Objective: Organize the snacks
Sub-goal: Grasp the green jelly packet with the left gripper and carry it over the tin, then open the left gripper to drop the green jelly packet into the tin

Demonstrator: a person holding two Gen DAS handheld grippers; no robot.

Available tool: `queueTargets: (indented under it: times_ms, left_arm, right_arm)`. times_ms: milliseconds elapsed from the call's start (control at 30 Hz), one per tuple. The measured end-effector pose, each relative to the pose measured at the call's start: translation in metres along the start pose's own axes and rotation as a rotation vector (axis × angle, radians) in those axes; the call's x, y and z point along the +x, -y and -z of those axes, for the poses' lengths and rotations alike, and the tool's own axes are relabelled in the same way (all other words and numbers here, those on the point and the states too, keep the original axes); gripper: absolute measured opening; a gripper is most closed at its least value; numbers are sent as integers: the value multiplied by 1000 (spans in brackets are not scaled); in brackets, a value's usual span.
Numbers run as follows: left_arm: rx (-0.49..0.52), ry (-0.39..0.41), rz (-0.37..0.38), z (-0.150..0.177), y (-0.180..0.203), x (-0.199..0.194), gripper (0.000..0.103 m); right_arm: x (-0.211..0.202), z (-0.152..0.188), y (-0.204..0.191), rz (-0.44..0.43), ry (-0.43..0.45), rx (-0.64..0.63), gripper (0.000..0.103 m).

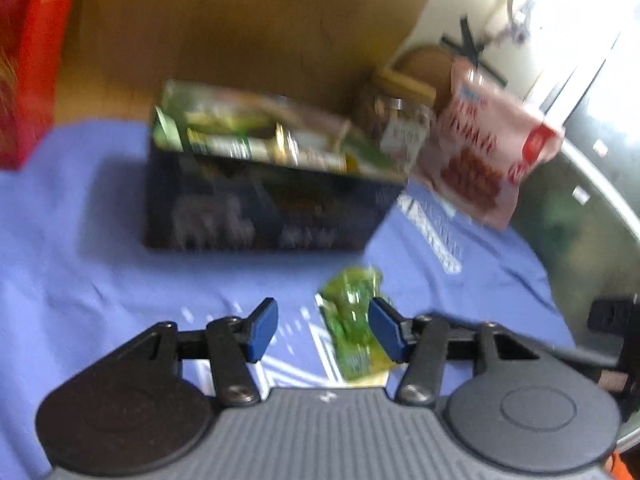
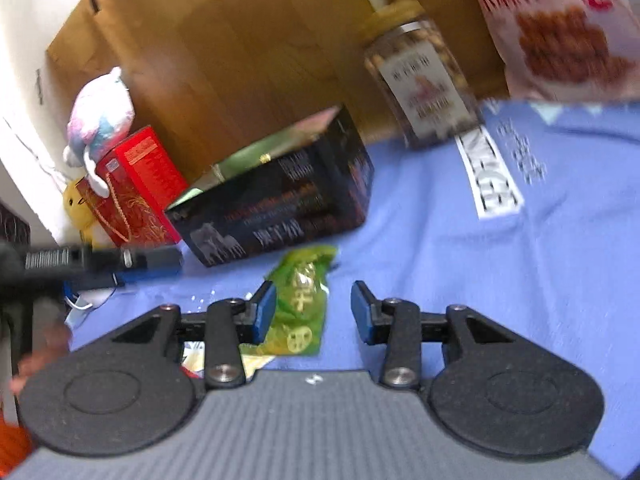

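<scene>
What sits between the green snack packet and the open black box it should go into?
Nothing visible. Only bare blue cloth lies between the green packet and the black box; both the left gripper and the right gripper are open beside the packet.

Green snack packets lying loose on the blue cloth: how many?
1. The green snack packet lies flat on the blue cloth in front of the dark box, near both open grippers. More packets sit inside the box, partly hidden.
</scene>
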State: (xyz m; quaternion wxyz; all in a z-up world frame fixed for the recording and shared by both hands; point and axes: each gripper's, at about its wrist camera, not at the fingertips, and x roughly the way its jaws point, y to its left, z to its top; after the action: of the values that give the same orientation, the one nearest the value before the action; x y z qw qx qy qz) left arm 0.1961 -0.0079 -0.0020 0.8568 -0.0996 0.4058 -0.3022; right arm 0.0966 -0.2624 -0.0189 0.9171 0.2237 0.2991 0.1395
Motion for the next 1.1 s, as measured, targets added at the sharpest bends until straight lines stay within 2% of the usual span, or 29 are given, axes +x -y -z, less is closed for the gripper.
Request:
queueTargets:
  times_ms: [67, 133, 167, 200, 233, 333, 433, 667, 833, 967, 1033, 1100]
  left_arm:
    - [-4, -40, 26, 8, 3, 13, 49]
    - [-5, -13, 23, 14, 6, 20, 48]
    - [5, -8, 17, 16, 8, 19, 48]
    - [-6, -10, 10, 15, 9, 19, 47]
    - [-26, -17, 14, 14, 8, 18, 45]
    - [-70, -34, 24, 13, 4, 14, 35]
    - [-104, -45, 64, 17, 1, 10, 34]
    - [-121, 76, 105, -11, 1, -16, 34]
    - [-88, 153, 34, -58, 0, -25, 34]
    - [-77, 191, -59, -95, -13, -12, 36]
    - [-81, 184, -122, -106, -23, -1, 36]
    - [-93, 158, -164, -108, -33, 5, 36]
  right_arm:
    - [10, -1, -5, -10, -25, -4, 44]
    - [21, 2, -16, 2, -24, -53, 45]
    - [25, 5, -24, 18, -25, -86, 41]
    - [28, 7, -31, 34, -29, -111, 33]
    - [29, 10, -36, 33, -46, -120, 20]
    - [24, 17, -39, 25, -39, -107, 17]
    - [14, 19, -36, -26, -8, -53, 13]
    - [6, -3, -61, -49, 90, -94, 12]
    - [20, -44, -82, -76, 146, -152, 12]
    - [53, -78, -93, -78, 169, -197, 13]
    - [76, -89, -93, -71, 165, -199, 16]
    - [97, -96, -88, -49, 127, -191, 25]
